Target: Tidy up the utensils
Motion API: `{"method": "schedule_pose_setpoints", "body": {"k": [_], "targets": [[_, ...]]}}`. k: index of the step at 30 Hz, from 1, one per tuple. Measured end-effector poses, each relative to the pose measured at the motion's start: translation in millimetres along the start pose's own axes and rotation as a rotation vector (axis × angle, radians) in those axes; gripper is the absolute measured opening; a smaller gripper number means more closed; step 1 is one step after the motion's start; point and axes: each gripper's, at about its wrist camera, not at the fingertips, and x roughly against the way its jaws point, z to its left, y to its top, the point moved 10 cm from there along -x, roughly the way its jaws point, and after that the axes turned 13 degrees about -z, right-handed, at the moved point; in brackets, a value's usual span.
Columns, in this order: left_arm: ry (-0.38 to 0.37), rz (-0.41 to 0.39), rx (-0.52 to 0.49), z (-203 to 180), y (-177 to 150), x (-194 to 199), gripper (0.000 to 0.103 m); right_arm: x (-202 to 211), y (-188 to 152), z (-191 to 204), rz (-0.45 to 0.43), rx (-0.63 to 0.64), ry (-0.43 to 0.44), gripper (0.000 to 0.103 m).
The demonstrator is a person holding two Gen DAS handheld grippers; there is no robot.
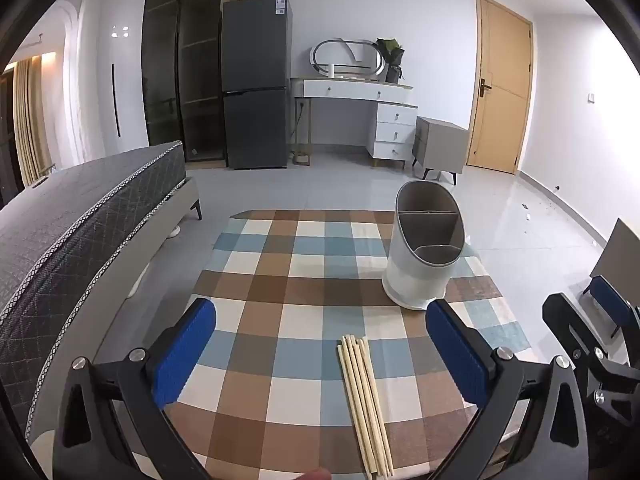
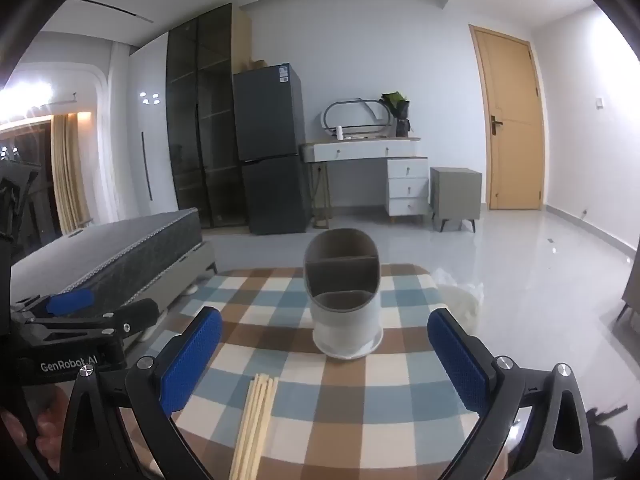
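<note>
A bundle of several pale wooden chopsticks (image 1: 366, 404) lies on the checked tablecloth (image 1: 304, 264), between my left gripper's fingers and nearer the right one. The bundle also shows in the right wrist view (image 2: 256, 424), by my right gripper's left finger. A white oval utensil holder (image 1: 424, 248) with grey divided compartments stands upright and empty at the table's far right; it also shows in the right wrist view (image 2: 344, 300). My left gripper (image 1: 320, 352) is open and empty above the table. My right gripper (image 2: 324, 360) is open and empty, facing the holder.
A bed (image 1: 80, 216) runs along the left of the table. Beyond the table are grey floor tiles, a dark fridge (image 1: 256, 92), a white dressing table (image 1: 360, 108), a grey bedside cabinet (image 1: 440, 148) and a wooden door (image 1: 502, 84). White plastic (image 2: 460, 296) lies off the table's right edge.
</note>
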Motion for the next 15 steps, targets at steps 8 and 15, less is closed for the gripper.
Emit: {"method": "schedule_pose_setpoints", "body": {"k": [8, 15], "targets": [[-0.003, -0.006, 0.024, -1.1, -0.6, 0.4, 0.102, 0.5, 2.3, -1.8, -0.003, -0.010, 0.002, 0.103], [-0.010, -0.002, 0.021, 3.2, -0.8, -0.7, 0.102, 4.8, 5.4, 1.8, -0.032, 0.005, 0.023, 0.103]]}}
